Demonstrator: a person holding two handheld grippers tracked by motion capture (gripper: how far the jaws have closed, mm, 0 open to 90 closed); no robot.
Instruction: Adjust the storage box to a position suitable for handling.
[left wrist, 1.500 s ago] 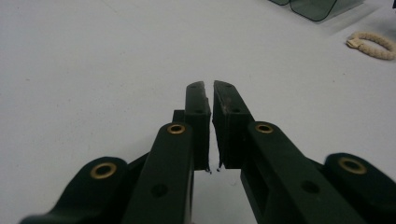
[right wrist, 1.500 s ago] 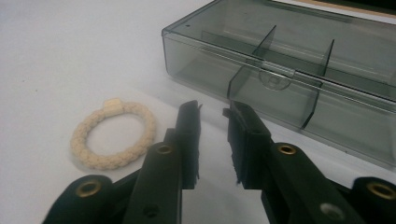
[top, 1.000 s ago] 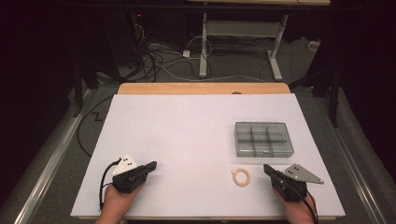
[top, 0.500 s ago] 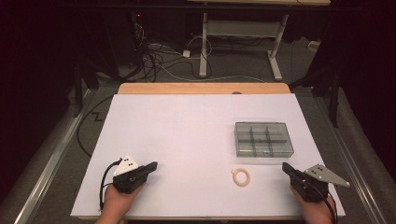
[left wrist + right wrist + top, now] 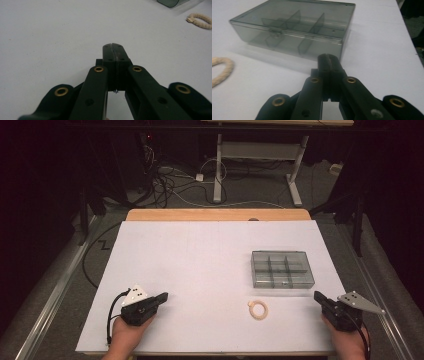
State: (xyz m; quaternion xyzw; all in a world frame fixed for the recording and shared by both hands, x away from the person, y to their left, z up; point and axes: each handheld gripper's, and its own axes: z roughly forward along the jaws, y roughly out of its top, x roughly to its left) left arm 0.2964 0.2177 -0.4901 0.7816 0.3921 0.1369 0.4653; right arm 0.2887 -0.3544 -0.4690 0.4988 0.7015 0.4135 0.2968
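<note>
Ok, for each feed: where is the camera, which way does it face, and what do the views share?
High view: above the person's side, looking forward and down on the white table; both hands, left tool and right tool enter at the bottom.
Left gripper view: rides the left tool, jaws shut, facing across the table.
Right gripper view: rides the right tool, jaws shut, facing the clear divided box.
Shared: the rope ring and the box appear in all three.

A closed smoky-grey compartment box (image 5: 282,269) lies flat, a cream rope ring (image 5: 258,309) near it.
</note>
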